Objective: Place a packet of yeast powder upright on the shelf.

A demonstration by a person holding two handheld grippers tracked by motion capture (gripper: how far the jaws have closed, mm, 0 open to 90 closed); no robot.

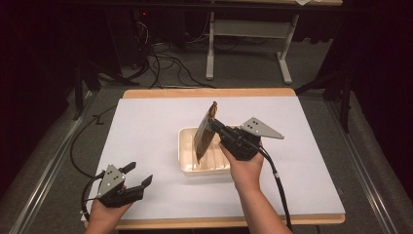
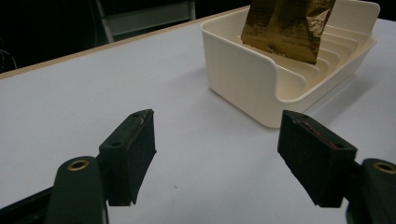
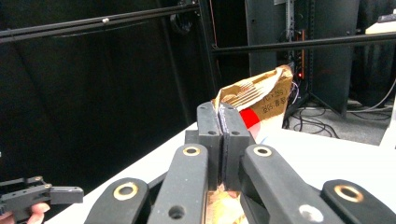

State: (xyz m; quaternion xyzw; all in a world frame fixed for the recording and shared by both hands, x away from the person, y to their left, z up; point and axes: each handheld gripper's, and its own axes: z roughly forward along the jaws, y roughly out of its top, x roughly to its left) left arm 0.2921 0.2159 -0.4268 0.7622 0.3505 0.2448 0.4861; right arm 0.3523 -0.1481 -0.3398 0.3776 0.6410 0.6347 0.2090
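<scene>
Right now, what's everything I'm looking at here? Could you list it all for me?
Packet: one, gold-brown foil, held tilted above the tray.
Tray: one, cream, ribbed inside, middle of the table.
Table: one, white top with a wooden edge.
Desk frame: one, pale grey, on the floor behind the table.
Cables: several, black, on the floor behind.
Left gripper: one, black, open, near the table's front left edge.
Right gripper: one, black, shut on the packet.
</scene>
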